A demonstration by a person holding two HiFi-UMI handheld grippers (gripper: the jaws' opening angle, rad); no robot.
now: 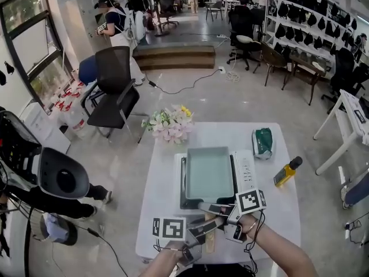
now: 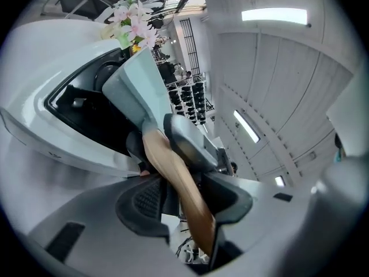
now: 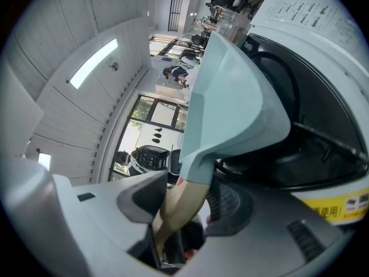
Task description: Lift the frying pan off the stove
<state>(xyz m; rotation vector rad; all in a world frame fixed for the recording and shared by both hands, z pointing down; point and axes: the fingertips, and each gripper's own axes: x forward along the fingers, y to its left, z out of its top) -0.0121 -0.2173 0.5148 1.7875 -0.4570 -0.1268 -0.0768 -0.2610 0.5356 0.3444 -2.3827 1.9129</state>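
The rectangular frying pan (image 1: 209,172) sits over the black stove (image 1: 183,184), and I cannot tell whether its base has left the glass. It looks stiff and front-heavy, so its wooden handle (image 1: 210,240) is the sensible hold; the left gripper (image 1: 202,228) is clamped on it low down and the right gripper (image 1: 218,209) nearer the pan, which should stop it twisting. The stove stands on a white table (image 1: 158,212) with flowers (image 1: 170,124), a green pouch (image 1: 263,142) and an oil bottle (image 1: 287,171), in an open office with chairs and trailing cables
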